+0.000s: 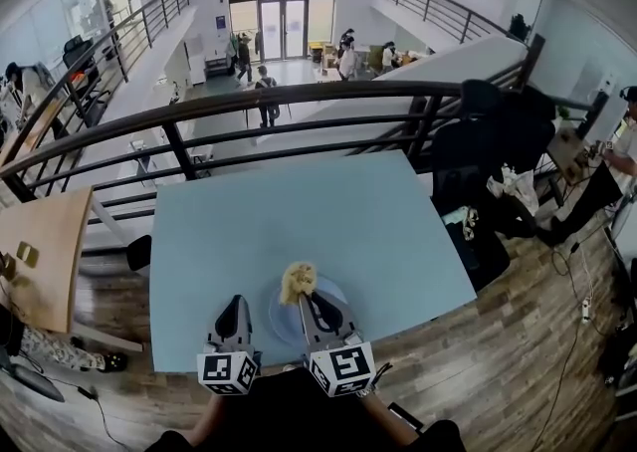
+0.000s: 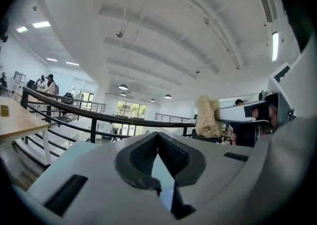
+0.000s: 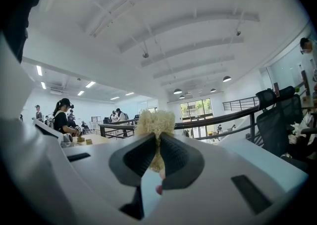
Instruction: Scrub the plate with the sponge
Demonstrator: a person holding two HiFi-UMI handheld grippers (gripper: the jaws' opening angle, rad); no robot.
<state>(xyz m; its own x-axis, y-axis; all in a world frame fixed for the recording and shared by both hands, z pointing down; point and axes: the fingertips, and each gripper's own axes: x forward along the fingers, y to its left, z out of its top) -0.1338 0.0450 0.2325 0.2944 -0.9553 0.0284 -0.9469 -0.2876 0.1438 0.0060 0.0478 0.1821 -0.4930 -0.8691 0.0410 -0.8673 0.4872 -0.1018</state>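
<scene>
A pale blue plate point(image 1: 282, 318) lies near the front edge of the light blue table point(image 1: 299, 231). My right gripper point(image 1: 307, 298) is shut on a yellow fibrous sponge point(image 1: 297, 281), held over the plate; in the right gripper view the sponge point(image 3: 155, 125) sticks up between the closed jaws of that gripper point(image 3: 157, 145). My left gripper point(image 1: 235, 316) hovers just left of the plate, its jaws shut with nothing between them point(image 2: 157, 144). The left gripper view shows the sponge point(image 2: 208, 117) off to the right.
A black railing point(image 1: 299, 102) runs behind the table. A wooden table point(image 1: 40, 251) stands to the left, black chairs and bags point(image 1: 498, 141) to the right. People walk on the floor below.
</scene>
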